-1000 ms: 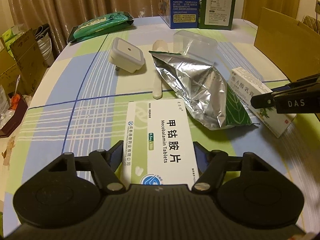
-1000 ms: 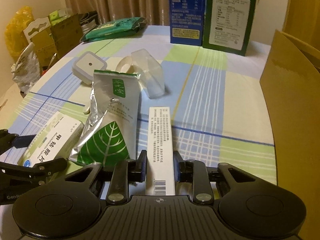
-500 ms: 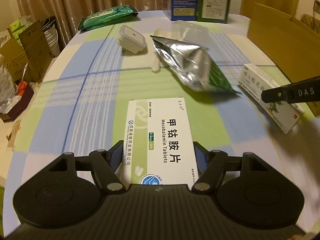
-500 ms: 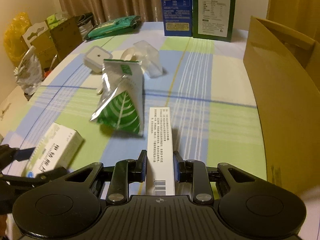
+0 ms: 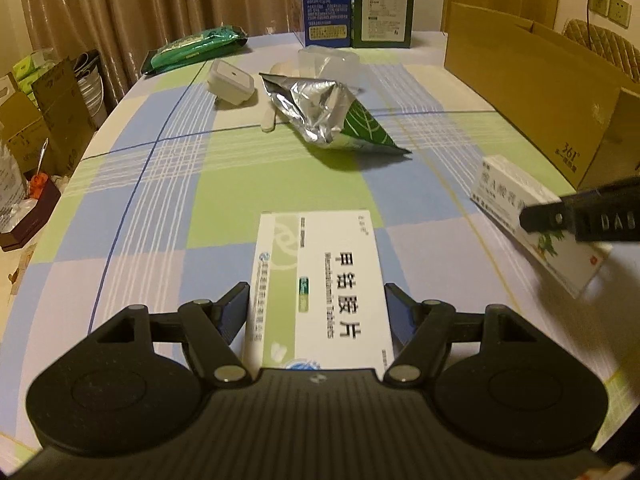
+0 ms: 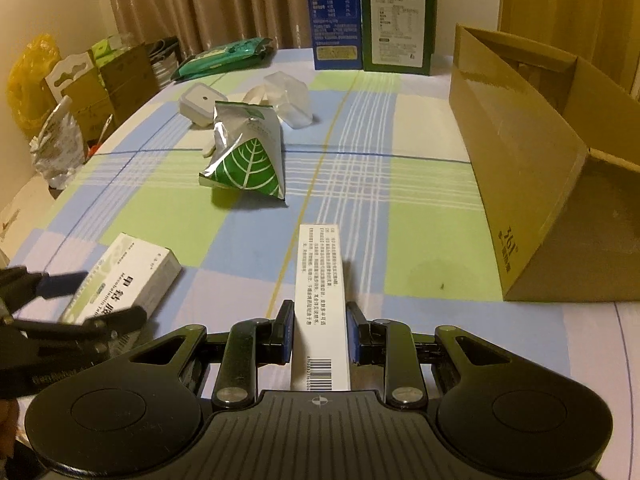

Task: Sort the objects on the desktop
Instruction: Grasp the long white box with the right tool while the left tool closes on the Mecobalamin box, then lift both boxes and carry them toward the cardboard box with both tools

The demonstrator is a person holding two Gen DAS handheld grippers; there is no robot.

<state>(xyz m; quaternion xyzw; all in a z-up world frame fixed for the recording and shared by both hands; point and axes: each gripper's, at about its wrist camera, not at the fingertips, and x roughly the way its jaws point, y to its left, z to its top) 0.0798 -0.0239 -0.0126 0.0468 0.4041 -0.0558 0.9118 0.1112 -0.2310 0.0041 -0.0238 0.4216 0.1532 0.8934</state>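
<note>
With both boxes already gripped and held above worktop (image 6: 400,184), cardboard box (image 6: 520,168) lies ahead-right. Right gripper (image 6: 320,334) fingers narrow on slim carton (image 6: 320,304), long axis forward, nearer; left gripper (image 5: 316,312) fingers wider on tablet box (image 5: 320,292).

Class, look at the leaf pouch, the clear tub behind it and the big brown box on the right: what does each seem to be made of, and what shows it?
Leaf pouch: probably metallised foil film; its silver side is shiny and creased.
Clear tub: likely thin plastic; translucent, cloudy and glossy.
Brown box: cardboard, matt tan, with folded flaps and printed marks.
</note>
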